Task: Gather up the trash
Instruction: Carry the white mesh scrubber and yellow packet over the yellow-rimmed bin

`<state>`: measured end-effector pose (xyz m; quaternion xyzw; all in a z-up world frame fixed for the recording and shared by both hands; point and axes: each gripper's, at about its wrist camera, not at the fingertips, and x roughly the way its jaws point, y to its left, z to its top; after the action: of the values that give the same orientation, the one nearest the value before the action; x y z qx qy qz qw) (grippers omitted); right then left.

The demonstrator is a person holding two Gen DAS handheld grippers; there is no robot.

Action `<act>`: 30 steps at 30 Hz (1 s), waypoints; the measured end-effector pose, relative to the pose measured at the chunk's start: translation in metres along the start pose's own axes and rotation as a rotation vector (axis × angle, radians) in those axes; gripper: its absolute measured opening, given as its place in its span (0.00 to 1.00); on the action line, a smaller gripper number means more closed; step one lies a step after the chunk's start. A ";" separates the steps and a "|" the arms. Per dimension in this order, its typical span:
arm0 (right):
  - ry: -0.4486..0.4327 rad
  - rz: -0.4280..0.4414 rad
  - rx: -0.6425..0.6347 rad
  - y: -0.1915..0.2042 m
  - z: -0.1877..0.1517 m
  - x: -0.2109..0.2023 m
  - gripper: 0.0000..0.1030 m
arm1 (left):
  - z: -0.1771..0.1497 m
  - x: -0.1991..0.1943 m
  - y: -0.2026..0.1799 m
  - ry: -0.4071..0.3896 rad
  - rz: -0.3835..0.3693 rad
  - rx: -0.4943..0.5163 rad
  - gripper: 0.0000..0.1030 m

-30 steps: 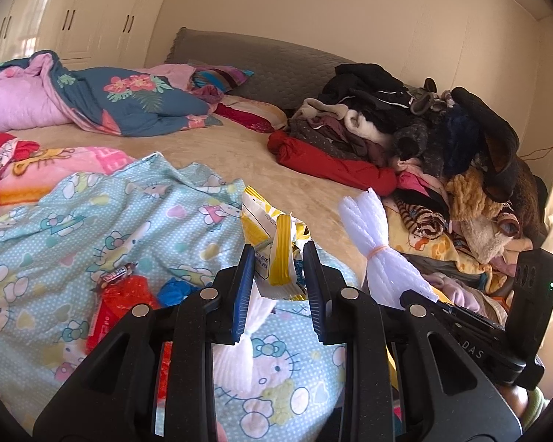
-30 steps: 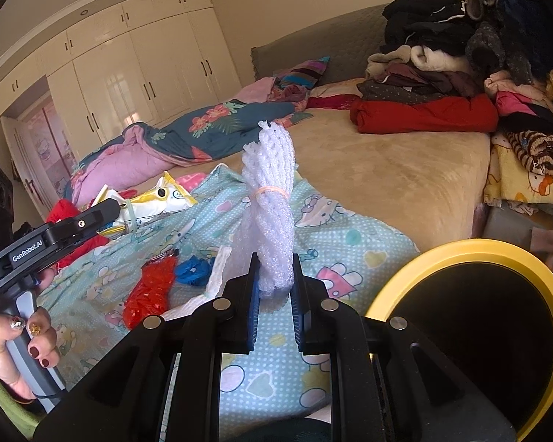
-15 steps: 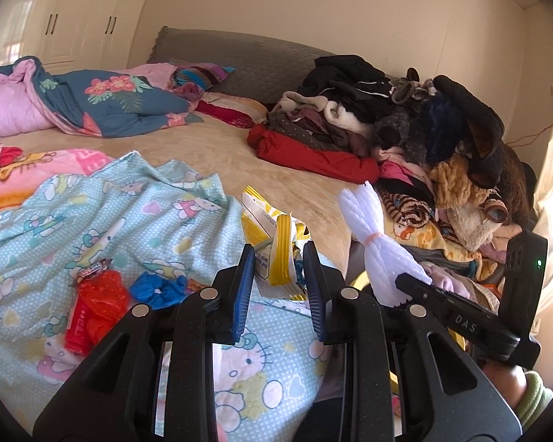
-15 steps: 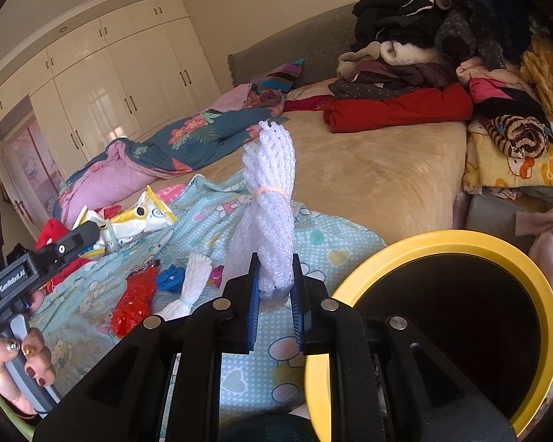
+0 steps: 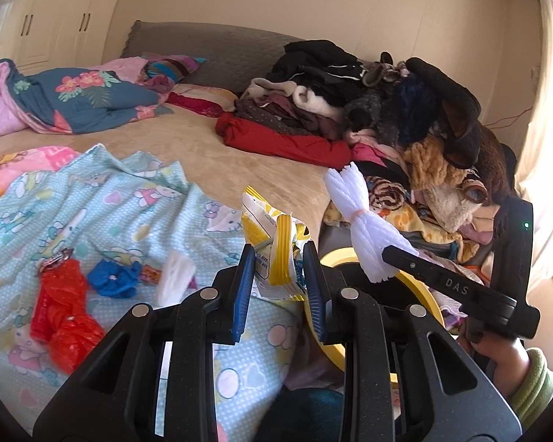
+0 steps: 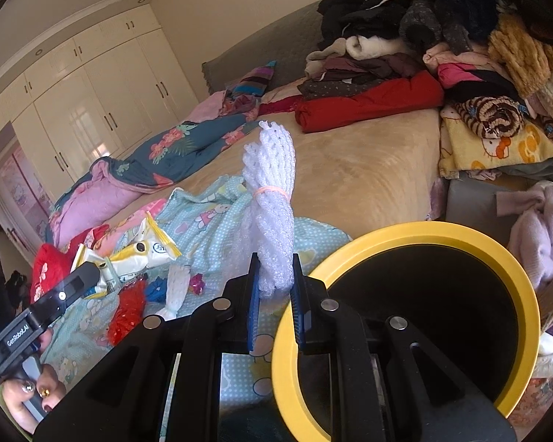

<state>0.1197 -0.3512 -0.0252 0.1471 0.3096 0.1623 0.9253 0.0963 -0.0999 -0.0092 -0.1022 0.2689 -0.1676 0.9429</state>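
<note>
Left gripper (image 5: 278,283) pinching a crumpled yellow-and-white wrapper (image 5: 272,246), held clear above the patterned blue sheet (image 5: 103,202). Right gripper (image 6: 274,294) pressed onto the lower end of a white foam net bundle (image 6: 271,202), tied at mid-height by a thin band and standing upright between the blue pads. Just right of those fingers, the yellow bin rim (image 6: 405,230), wide dark mouth unobstructed, rim edge partly behind the right finger. In the left wrist view, only a sliver of the same yellow rim (image 5: 420,291) showing past the right gripper body.

On the sheet, near its lower edge: red crumpled plastic (image 5: 64,313), blue scrap (image 5: 110,281) beside it, a second white foam net (image 5: 173,276) just right of that, all lying apart from both grippers. Bare tan mattress (image 5: 202,154) open beyond the sheet. Piled clothes (image 5: 368,103) crowding the far right side of the bed, spilling toward the bin. Floral quilt (image 5: 84,99) bunched at the far left by the wardrobe doors (image 6: 92,110).
</note>
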 end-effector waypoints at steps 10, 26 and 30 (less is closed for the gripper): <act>-0.013 -0.042 0.055 -0.027 0.004 -0.024 0.14 | -0.005 0.009 -0.021 0.017 -0.048 0.026 0.20; -0.014 -0.091 0.224 -0.079 -0.002 -0.041 0.14 | -0.020 0.043 -0.064 0.085 -0.127 0.102 0.20; -0.011 -0.103 0.244 -0.085 -0.005 -0.041 0.14 | -0.027 0.054 -0.075 0.110 -0.141 0.132 0.20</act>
<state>0.1033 -0.4435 -0.0390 0.2435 0.3291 0.0750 0.9093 0.1050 -0.1922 -0.0364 -0.0493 0.3009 -0.2560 0.9173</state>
